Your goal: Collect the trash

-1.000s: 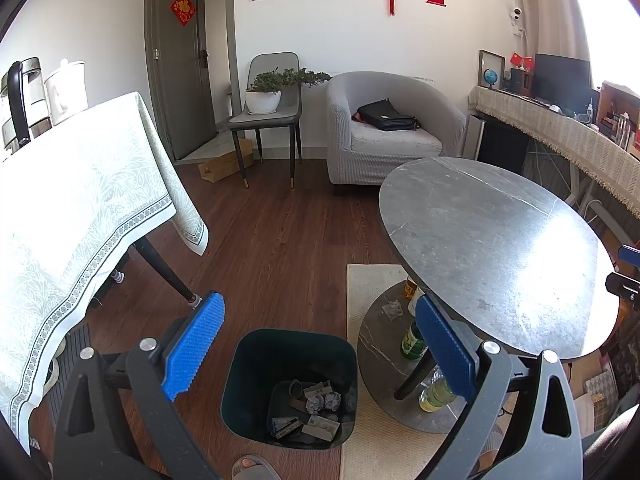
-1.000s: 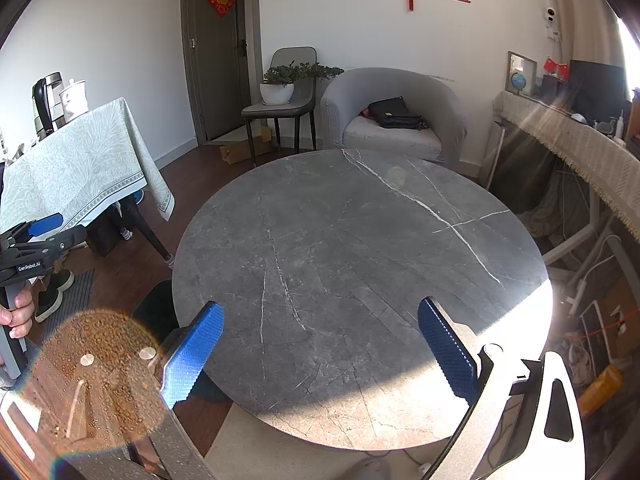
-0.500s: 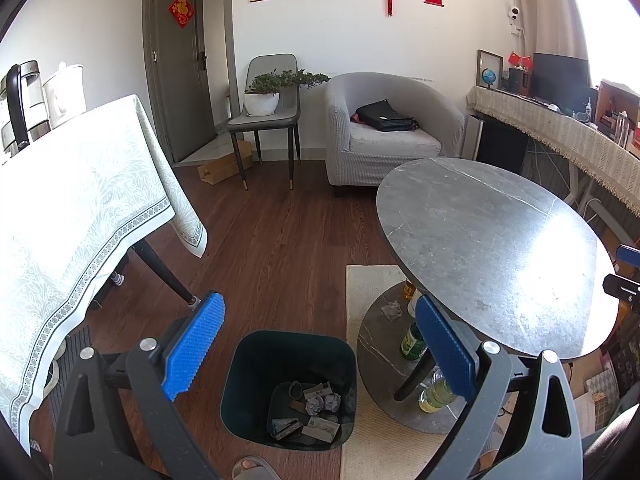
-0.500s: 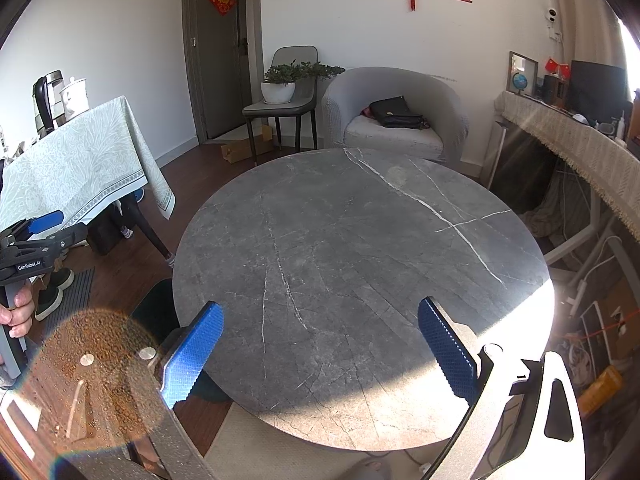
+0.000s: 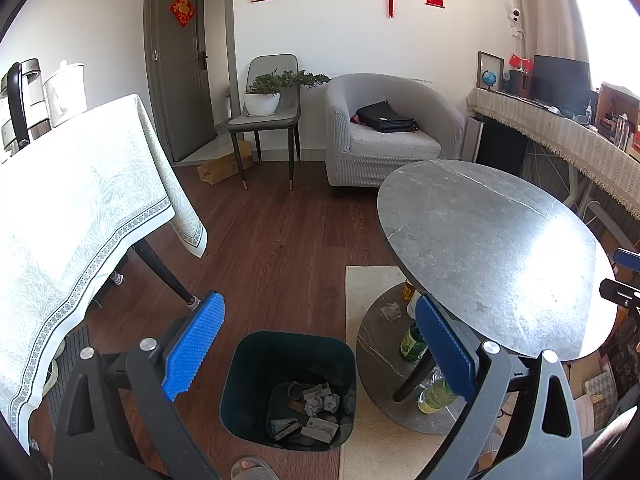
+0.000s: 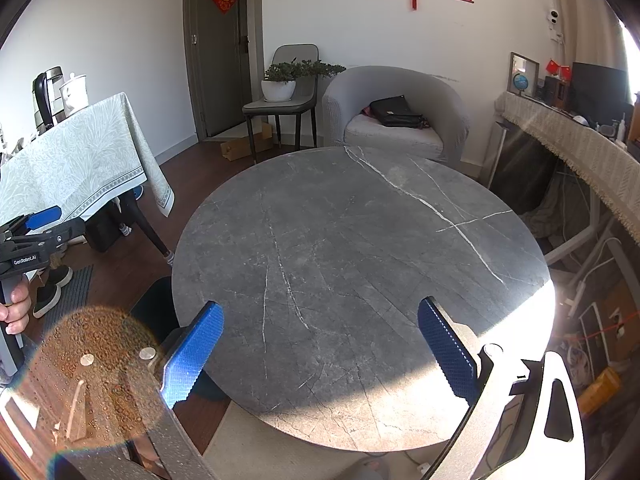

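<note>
A dark green trash bin stands on the wood floor below my left gripper, which is open and empty above it. Crumpled paper and wrappers lie in the bin's bottom. A crumpled scrap lies on the round table's lower shelf beside several bottles. My right gripper is open and empty, held over the near edge of the grey marble table top. The bin's edge shows left of the table in the right wrist view.
A table with a pale cloth stands at left. A grey armchair with a black bag and a chair with a potted plant stand by the far wall. A beige rug lies under the round table. A long sideboard runs along the right.
Both views have shifted only slightly. Both grippers stay open and empty.
</note>
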Tool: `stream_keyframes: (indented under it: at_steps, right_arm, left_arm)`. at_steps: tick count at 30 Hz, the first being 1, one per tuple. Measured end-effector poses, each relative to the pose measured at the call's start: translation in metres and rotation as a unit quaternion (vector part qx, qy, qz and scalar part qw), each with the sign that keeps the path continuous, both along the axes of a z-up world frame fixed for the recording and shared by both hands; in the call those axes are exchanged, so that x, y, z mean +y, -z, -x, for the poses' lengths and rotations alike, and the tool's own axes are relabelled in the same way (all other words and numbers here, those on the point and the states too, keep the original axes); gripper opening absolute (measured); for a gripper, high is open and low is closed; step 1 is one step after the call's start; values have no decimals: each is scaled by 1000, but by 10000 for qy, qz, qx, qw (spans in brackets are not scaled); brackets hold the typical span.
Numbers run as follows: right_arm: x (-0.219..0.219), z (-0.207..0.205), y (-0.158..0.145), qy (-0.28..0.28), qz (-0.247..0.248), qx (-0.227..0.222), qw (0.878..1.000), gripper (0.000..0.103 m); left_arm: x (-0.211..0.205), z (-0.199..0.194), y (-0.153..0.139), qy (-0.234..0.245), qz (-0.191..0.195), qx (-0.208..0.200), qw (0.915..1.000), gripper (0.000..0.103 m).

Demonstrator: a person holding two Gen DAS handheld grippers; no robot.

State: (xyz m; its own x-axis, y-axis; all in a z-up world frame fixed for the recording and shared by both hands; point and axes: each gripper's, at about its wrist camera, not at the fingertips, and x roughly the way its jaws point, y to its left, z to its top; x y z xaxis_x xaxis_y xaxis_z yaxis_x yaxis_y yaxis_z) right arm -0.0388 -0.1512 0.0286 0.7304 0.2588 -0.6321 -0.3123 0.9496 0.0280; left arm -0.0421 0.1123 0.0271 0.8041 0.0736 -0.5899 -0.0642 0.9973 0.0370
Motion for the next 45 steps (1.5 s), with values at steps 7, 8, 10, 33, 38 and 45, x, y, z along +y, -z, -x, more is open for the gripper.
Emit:
stream_keyframes:
  at_steps: [7,8,10,33,38,45]
  right_arm:
    - [-1,0,0,4,5,-7,10000,99]
    - [-1,0,0,5,0,-3,10000,99]
    - [0,0,0,2,3,-7,10000,99]
    - [6,1,0,-44,56,-18,10000,99]
    - [6,1,1,-46,58,-13,10000,99]
    - [7,2,2,-62,68,0,10000,99]
  left_arm:
    - [0,-1,-2,13,-14,14,10000,98]
    - [0,-1,-2,12,-17,13,10000,98]
    - [0,-1,-2,13,-10,13,10000,98]
    - [-6,-4,2,7,-88,17,10000,98]
    - [-6,-4,3,27,-97,13,9999,98]
    - [-7,-4,3,21,-138,31,9999,98]
